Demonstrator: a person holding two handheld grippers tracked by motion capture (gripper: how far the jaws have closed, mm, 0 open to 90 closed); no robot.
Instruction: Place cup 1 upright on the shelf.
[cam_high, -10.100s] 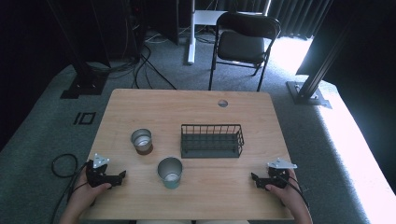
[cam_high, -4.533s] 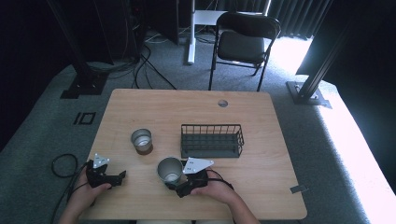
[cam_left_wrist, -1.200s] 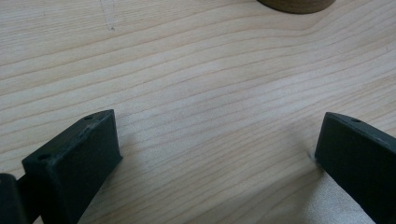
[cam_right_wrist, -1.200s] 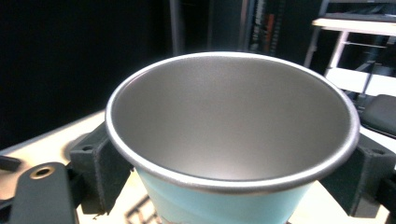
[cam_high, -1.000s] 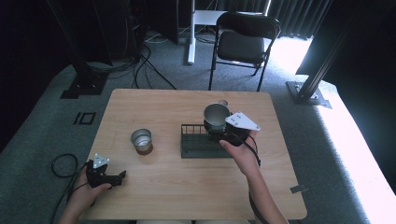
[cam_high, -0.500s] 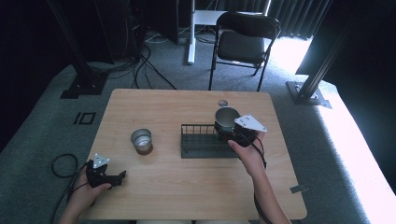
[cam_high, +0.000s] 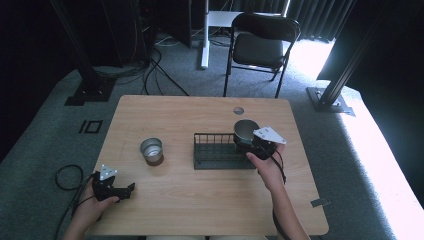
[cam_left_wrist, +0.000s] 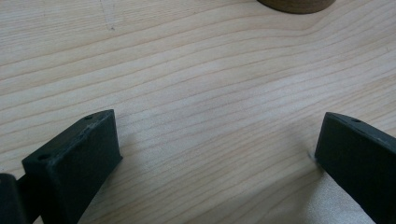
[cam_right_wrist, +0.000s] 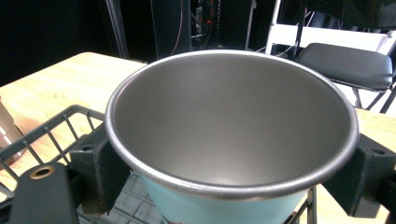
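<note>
My right gripper (cam_high: 248, 140) is shut on a pale blue metal cup (cam_high: 245, 129) and holds it upright over the right end of the dark wire rack (cam_high: 217, 150). In the right gripper view the cup (cam_right_wrist: 232, 126) sits between both jaws, with the rack's wires (cam_right_wrist: 56, 122) just below it. A second metal cup (cam_high: 151, 149), brown-walled, stands on the table left of the rack. My left gripper (cam_high: 129, 189) rests open at the table's near left corner; its jaws stand wide apart over bare wood (cam_left_wrist: 210, 93).
The wooden table (cam_high: 200, 210) has a round cable grommet (cam_high: 238, 110) near its far edge. A black folding chair (cam_high: 261, 47) stands behind the table. Cables and metal stand legs lie on the grey carpet around it.
My right gripper went from the near right corner to the cup near the table's front, shut on it, lifted it, and carried it over the rack's right end, sinking a little in the last second.
</note>
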